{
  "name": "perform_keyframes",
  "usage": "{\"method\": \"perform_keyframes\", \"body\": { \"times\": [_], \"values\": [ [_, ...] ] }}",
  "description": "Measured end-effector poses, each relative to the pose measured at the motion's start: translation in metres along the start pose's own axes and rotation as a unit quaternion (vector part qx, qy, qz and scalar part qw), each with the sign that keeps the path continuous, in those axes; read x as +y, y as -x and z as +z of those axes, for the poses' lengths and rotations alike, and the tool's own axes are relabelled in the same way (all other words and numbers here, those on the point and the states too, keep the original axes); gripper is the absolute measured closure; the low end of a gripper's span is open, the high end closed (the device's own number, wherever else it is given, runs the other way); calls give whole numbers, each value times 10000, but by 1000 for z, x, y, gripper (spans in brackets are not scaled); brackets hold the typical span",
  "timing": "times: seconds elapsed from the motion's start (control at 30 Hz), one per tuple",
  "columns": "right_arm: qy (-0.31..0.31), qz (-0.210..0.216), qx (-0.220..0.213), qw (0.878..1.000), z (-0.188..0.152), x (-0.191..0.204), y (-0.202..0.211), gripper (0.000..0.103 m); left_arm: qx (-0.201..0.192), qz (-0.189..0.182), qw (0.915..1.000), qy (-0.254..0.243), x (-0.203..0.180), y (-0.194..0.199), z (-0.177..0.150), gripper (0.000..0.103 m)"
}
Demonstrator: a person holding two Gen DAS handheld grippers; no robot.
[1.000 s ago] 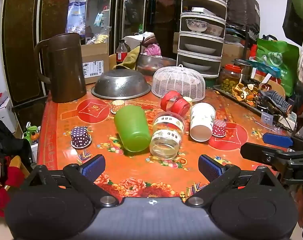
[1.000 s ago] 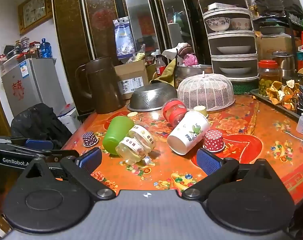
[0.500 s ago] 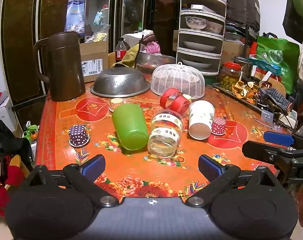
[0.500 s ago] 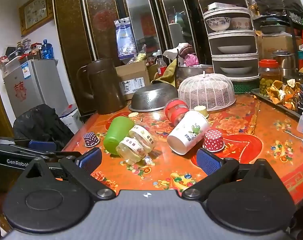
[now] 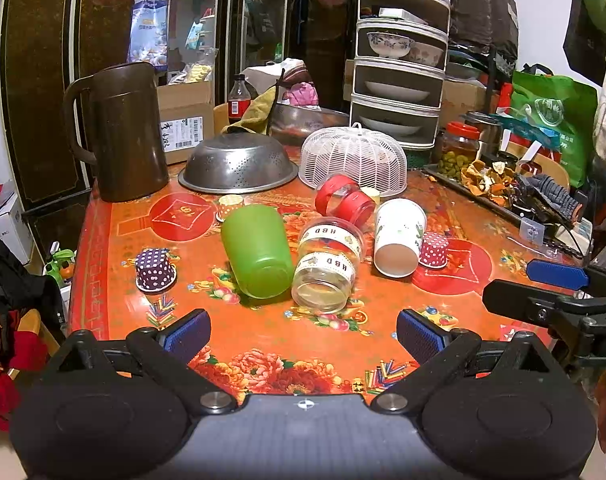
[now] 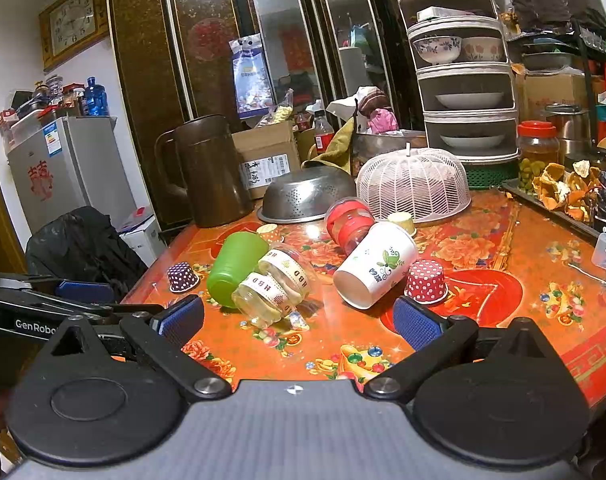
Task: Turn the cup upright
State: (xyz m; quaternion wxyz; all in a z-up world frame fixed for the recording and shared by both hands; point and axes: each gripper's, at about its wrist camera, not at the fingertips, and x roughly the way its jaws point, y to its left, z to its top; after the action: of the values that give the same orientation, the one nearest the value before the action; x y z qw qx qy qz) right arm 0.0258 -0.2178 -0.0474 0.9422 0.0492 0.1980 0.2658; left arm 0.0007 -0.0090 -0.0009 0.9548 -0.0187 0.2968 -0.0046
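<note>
A green plastic cup point(image 5: 257, 252) lies on its side on the orange flowered table point(image 5: 263, 344), base toward me; it also shows in the right wrist view point(image 6: 233, 266). A white paper cup point(image 5: 399, 236) with a leaf print lies on its side too, seen again in the right wrist view point(image 6: 377, 264). A clear jar point(image 5: 329, 264) lies between them. My left gripper point(image 5: 303, 336) is open and empty, short of the green cup and jar. My right gripper point(image 6: 299, 318) is open and empty, short of the jar and white cup.
A brown jug point(image 5: 123, 132) stands at the back left. An upturned steel colander point(image 5: 239, 166) and a white mesh food cover point(image 5: 353, 158) sit behind the cups. A red-lidded jar point(image 5: 345, 200) lies near them. Small dotted cupcake cups point(image 5: 155, 270) point(image 5: 435, 250) flank the group.
Both grippers have drawn back slightly, so the cups look a little farther off. Nothing on the table has moved. Both stay open.
</note>
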Motion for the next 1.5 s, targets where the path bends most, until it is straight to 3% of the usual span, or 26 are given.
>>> {"method": "perform_keyframes", "body": {
  "times": [1.5],
  "values": [
    [-76, -39, 101, 9999, -1, -1, 2, 1, 53, -22, 9999, 131, 5, 2, -2, 3]
  ]
}}
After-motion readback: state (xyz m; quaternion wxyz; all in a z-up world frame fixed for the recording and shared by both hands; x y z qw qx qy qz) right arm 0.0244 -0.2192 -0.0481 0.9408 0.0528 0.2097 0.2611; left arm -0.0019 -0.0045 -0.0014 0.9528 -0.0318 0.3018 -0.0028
